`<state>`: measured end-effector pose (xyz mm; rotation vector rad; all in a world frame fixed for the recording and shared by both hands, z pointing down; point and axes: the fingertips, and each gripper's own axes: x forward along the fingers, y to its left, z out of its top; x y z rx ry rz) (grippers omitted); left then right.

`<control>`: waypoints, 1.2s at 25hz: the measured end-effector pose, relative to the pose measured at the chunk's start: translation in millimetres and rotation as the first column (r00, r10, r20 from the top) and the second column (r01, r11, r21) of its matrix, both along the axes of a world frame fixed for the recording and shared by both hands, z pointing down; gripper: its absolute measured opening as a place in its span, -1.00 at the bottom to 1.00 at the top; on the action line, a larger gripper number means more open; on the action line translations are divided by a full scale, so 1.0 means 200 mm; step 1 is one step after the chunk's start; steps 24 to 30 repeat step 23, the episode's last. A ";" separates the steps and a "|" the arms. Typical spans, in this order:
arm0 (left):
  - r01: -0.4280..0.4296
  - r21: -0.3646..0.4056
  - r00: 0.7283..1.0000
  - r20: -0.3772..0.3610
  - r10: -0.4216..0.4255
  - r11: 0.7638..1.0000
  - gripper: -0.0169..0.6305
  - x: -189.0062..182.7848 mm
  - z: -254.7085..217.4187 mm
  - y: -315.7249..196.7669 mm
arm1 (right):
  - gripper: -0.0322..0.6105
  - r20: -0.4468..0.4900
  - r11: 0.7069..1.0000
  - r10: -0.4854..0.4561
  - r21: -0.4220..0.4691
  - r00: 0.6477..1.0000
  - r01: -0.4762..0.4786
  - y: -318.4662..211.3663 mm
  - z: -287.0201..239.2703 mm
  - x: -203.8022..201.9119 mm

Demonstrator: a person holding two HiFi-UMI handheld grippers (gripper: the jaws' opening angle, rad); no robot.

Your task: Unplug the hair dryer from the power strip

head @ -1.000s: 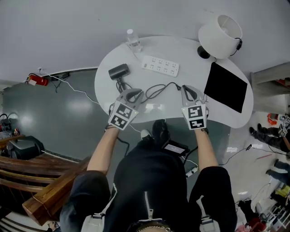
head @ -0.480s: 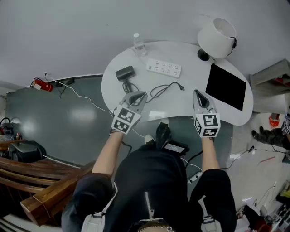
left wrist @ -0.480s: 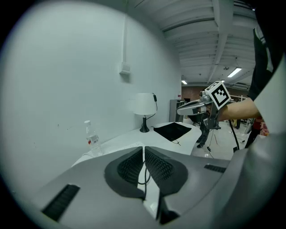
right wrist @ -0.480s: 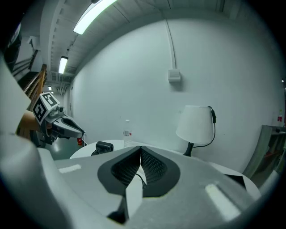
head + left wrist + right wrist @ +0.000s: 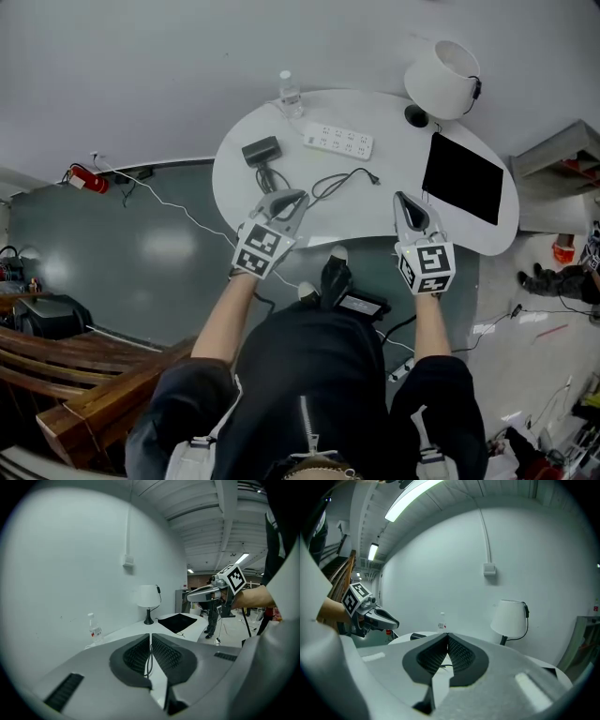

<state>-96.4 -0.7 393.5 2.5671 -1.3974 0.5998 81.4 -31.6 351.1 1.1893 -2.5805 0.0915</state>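
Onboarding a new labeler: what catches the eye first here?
The left gripper and right gripper, both shut and empty, hover over the white table's near edge. The hair dryer sits unplugged, its cord lying apart from the power strip; a white lamp stands at the far right.

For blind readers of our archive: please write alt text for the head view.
The hair dryer's plug lies on a white table, apart from the power strip; a person holds the shut left gripper and right gripper above the table's near edge.
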 end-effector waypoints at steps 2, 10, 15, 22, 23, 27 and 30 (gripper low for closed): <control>-0.007 0.003 1.000 0.002 0.007 1.000 -0.88 0.00 0.00 0.02 | -0.89 -0.003 1.000 -0.001 0.004 1.000 0.001 0.03 0.00 0.00; -0.025 0.011 1.000 0.004 0.024 1.000 -0.88 0.00 -0.02 0.07 | -0.89 -0.014 1.000 0.003 -0.003 1.000 -0.003 0.08 -0.01 -0.01; -0.034 0.014 0.999 0.005 0.034 0.999 -0.88 -0.01 -0.02 0.07 | -0.89 -0.006 1.000 0.005 -0.006 1.000 -0.006 0.08 -0.01 -0.04; -0.035 0.002 0.999 0.008 0.035 0.999 -0.88 -0.02 0.02 0.09 | -0.89 -0.010 1.000 -0.004 -0.015 1.000 0.004 0.08 0.01 -0.05; -0.035 0.001 0.999 0.009 0.035 0.999 -0.88 -0.02 0.02 0.08 | -0.89 -0.008 1.000 -0.004 -0.017 1.000 0.004 0.07 0.01 -0.05; -0.035 0.001 0.999 0.009 0.035 0.999 -0.88 -0.02 0.02 0.08 | -0.89 -0.008 1.000 -0.004 -0.017 1.000 0.004 0.07 0.01 -0.05; -0.035 0.001 0.999 0.009 0.035 0.999 -0.88 -0.02 0.02 0.08 | -0.89 -0.008 1.000 -0.004 -0.017 1.000 0.004 0.07 0.01 -0.05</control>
